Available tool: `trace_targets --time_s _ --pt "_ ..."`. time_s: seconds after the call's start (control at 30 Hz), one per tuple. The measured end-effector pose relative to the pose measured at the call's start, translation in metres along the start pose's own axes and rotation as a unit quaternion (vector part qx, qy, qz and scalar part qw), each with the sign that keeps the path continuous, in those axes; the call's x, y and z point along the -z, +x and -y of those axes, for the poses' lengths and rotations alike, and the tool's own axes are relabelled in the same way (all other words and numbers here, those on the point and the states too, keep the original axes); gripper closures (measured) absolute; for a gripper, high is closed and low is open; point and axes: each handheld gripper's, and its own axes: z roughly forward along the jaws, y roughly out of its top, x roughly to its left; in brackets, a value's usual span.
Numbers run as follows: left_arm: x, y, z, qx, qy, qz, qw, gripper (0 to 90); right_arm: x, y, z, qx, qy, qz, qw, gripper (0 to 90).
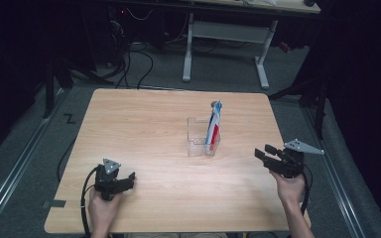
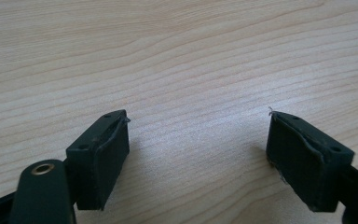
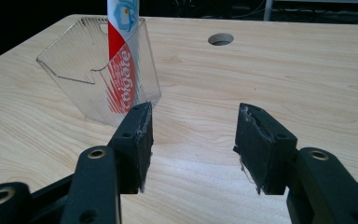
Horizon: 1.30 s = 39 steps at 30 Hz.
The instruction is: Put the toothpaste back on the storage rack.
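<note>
A clear plastic holder (image 1: 197, 141) stands near the middle of the wooden table (image 1: 144, 119), and a red, white and blue toothpaste tube (image 1: 213, 126) leans upright inside it. In the right gripper view the tube (image 3: 120, 60) sits in the holder (image 3: 74, 60) ahead and to the left of the jaws. My right gripper (image 1: 263, 153) hovers at the table's right side, open and empty (image 3: 193, 140). Close to the front left corner my left gripper (image 1: 129, 177) rests low over the wood, open with bare tabletop between its fingers (image 2: 198, 144).
A round cable hole (image 3: 221, 39) is cut in the tabletop beyond the holder. Behind the table stand a white desk frame (image 1: 263, 54) and loose cables (image 1: 139, 64) on the grey floor. Dark curtains close both sides.
</note>
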Motion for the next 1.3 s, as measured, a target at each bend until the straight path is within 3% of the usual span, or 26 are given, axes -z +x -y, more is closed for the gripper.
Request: trace_targets --time_s 0.4,1.3 --pt "0.0 0.0 0.0 0.001 -0.001 0.0 1.0 21.4 -0.011 0.001 0.015 -0.007 0.008 0.0 0.9999 47.0" --pt "0.0 0.0 0.0 0.0 0.0 0.0 1.0 21.4 -0.037 0.001 0.037 -0.005 0.065 0.004 0.9978 46.3"
